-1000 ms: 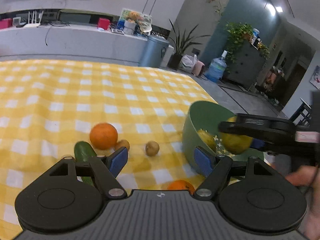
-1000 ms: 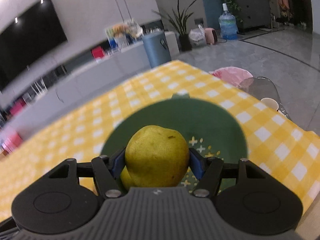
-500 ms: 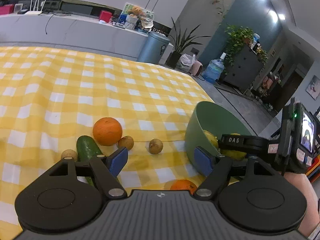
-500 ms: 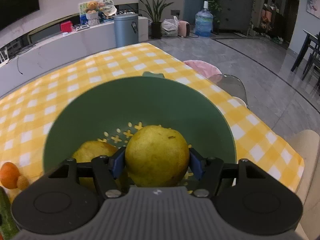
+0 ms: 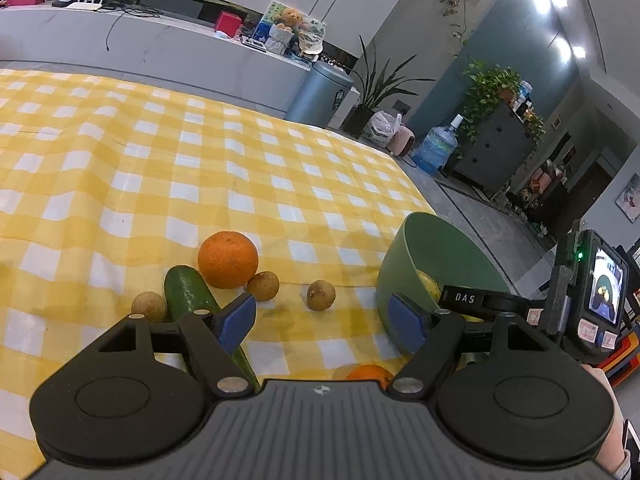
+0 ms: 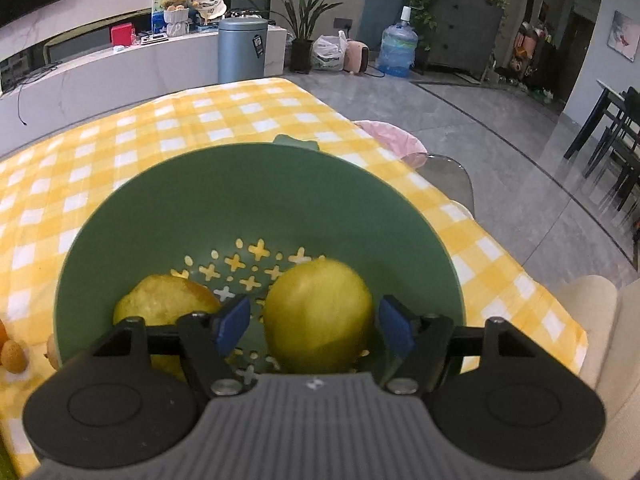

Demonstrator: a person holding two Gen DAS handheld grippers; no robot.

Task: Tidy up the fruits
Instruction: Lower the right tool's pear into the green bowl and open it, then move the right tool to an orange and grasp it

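A green colander bowl [image 6: 256, 200] stands on the yellow checked cloth; it also shows in the left wrist view [image 5: 436, 248]. My right gripper [image 6: 314, 326] is open over the bowl, and a yellow-green pear [image 6: 318, 316] lies free between its fingers beside a second pear [image 6: 160, 300]. My left gripper [image 5: 324, 322] is open and empty above the cloth. In front of it lie a large orange [image 5: 228, 259], a cucumber [image 5: 188, 292], three small brown fruits [image 5: 321, 295] and a small orange [image 5: 370, 374] close under it.
The table's right edge runs just past the bowl, with grey floor [image 6: 500, 152] and a clear chair [image 6: 448, 172] beyond. A white counter [image 5: 160, 52] and a blue bin [image 5: 320, 92] stand behind the table. The right gripper's body [image 5: 592, 292] shows at the left view's right edge.
My right gripper lowered the pear into the bowl and opened; the pear now lies loose on the bowl floor. My left gripper has hardly moved.
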